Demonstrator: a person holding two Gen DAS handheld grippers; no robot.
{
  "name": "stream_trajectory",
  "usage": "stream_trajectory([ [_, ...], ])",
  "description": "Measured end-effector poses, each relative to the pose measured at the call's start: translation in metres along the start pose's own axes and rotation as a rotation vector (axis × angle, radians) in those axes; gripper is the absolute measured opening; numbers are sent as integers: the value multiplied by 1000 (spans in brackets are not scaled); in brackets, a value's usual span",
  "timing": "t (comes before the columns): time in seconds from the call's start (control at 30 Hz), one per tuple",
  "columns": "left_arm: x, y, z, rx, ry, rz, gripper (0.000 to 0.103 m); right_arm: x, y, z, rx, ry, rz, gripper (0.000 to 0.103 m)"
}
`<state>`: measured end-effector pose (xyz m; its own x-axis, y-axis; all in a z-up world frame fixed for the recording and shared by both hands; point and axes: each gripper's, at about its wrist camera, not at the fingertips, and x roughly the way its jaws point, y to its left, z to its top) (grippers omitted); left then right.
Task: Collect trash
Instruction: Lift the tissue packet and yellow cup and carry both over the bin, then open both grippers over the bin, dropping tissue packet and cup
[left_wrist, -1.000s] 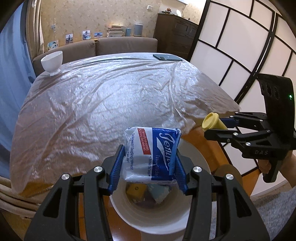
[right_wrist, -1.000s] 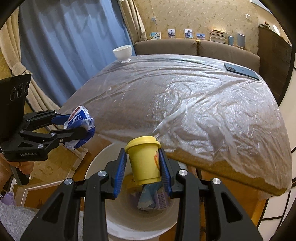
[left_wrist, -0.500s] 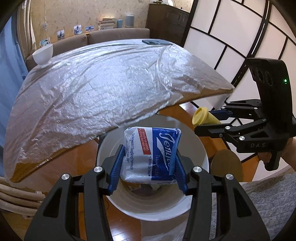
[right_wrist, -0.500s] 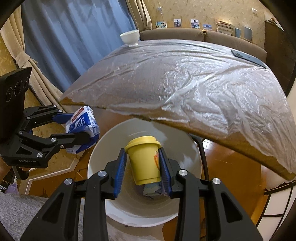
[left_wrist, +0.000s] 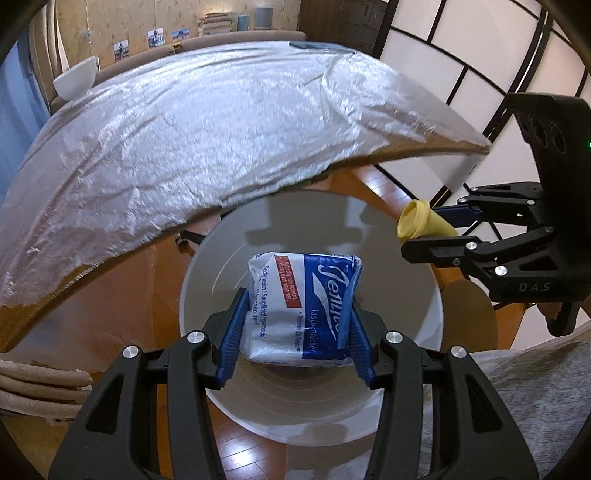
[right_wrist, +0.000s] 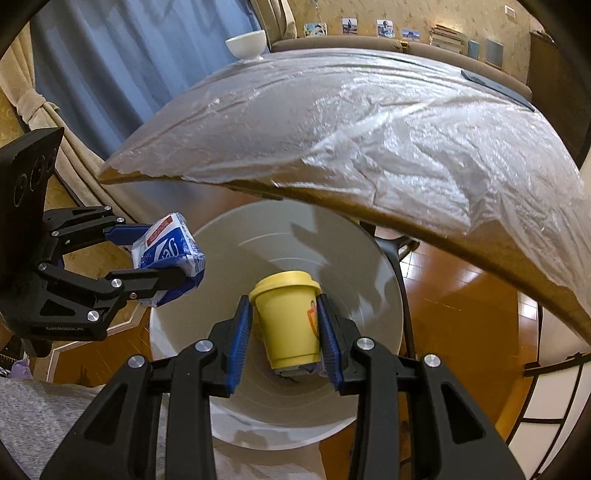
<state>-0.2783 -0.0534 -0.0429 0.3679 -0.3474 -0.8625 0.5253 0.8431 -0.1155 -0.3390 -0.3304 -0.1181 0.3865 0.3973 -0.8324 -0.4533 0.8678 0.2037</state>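
My left gripper (left_wrist: 293, 325) is shut on a blue and white pack of paper tissues (left_wrist: 299, 306), held over the mouth of a white bin (left_wrist: 207, 266) that stands on the floor below the table edge. In the right wrist view the same pack (right_wrist: 166, 254) hangs at the bin's left rim. My right gripper (right_wrist: 286, 326) is shut on a small yellow tub with a lid (right_wrist: 290, 317), held inside the bin's opening (right_wrist: 369, 258). In the left wrist view the tub (left_wrist: 421, 223) shows at the right, in the right gripper (left_wrist: 443, 230). A scrap of rubbish lies below the tub.
A table under crinkled clear plastic sheet (left_wrist: 184, 129) overhangs the bin. On its far side stand a white bowl (left_wrist: 75, 83) and a dark flat phone (right_wrist: 495, 86). Behind it are a brown sofa (right_wrist: 369, 44), blue curtains, a paper sliding screen (left_wrist: 461, 74) and a grey rug (left_wrist: 535, 387).
Both grippers have sunk from table height toward the bin, each keeping its hold. The bin's mouth now fills the middle of both views and the table edge sits above the grippers.
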Motion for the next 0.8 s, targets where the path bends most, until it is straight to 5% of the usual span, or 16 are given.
stream_trajectory([
  [0.8, 54, 2, 0, -11, 109, 29, 51, 53, -3, -5, -7, 83, -13, 35],
])
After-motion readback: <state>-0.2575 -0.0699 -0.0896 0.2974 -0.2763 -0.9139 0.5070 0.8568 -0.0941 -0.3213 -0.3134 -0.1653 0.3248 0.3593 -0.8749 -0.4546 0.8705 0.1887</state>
